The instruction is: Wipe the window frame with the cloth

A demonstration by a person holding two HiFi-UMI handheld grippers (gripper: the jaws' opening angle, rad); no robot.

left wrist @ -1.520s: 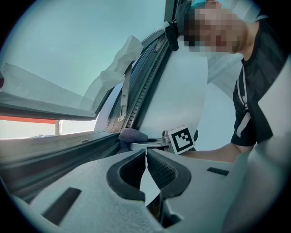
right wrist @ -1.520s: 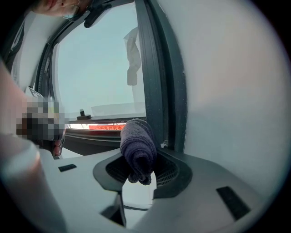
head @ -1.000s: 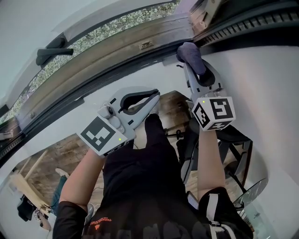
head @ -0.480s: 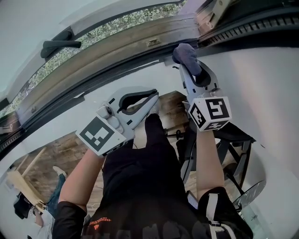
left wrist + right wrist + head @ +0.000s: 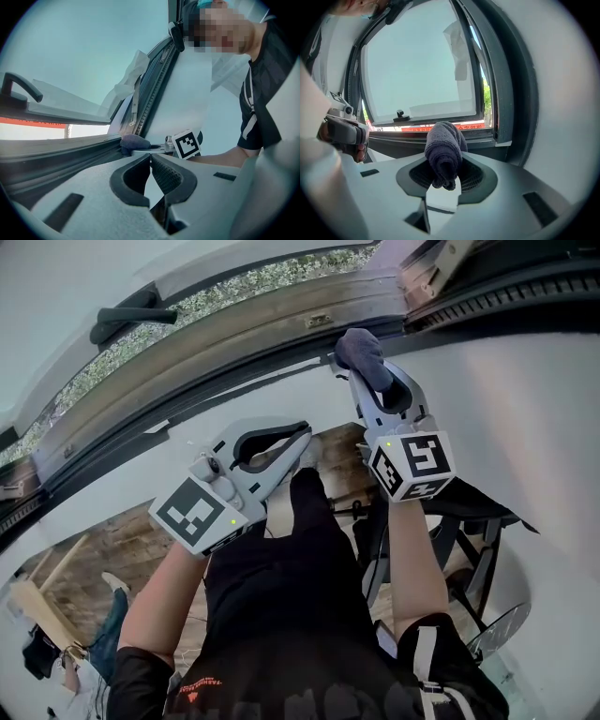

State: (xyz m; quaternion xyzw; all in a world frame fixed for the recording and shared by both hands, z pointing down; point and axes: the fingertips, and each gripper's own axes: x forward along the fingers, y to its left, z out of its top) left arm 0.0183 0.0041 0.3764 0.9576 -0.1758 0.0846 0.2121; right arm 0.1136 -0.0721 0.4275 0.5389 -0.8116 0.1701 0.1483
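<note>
Currently right claw is clamped on the dark cloth, pressing it on the window frame lower rail at far right, while left claw sits closed, empty, nearer left.

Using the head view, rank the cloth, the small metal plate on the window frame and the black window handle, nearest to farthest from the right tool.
1. The cloth, clamped in the right tool, at its tip.
2. The small metal plate, on the frame, just up and left of the tool.
3. The black window handle, far left along the frame.
</note>
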